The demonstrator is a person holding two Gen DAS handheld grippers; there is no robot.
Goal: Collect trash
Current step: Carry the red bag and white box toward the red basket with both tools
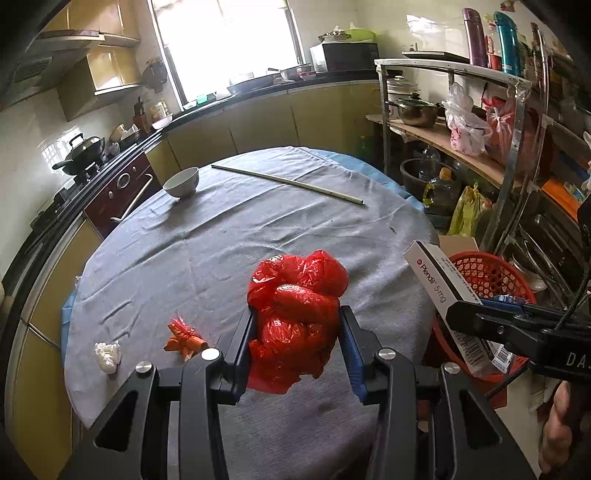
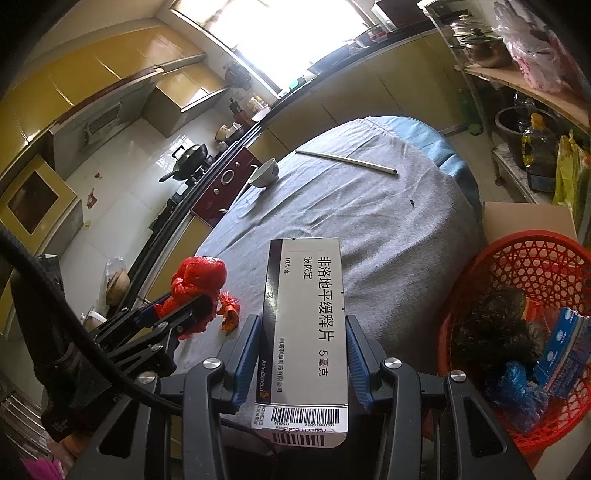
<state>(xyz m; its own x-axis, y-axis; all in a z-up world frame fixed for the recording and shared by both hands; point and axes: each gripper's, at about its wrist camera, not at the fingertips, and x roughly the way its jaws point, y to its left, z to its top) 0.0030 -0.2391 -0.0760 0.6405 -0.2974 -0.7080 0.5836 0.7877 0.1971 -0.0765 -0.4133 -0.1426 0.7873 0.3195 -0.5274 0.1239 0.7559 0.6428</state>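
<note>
Here the left claw (image 1: 297, 325) tilts down, clamped on a red bag (image 1: 295, 314) above the bench (image 1: 221, 240). The right claw (image 2: 303, 332) grips a medicine box (image 2: 306, 325) near the red basket (image 2: 517, 258).

Daylight from the window (image 1: 221, 40) lights both views; its panes are blown out to plain white, in the right wrist view (image 2: 295, 33) too. Glare lies on the wall tiles (image 1: 33, 162) and the glossy cabinet doors (image 2: 74, 85). The grey cloth on the surface (image 1: 221, 240) is evenly lit, with soft, faint shadows in its wrinkles. Fisheye distortion bends the counter edge (image 1: 110, 162) and the shelf rack (image 1: 517, 155) into curves, and dark vignetting fills the corners. Focus is sharp in the middle; print on the box (image 2: 306, 325) reads clearly.
</note>
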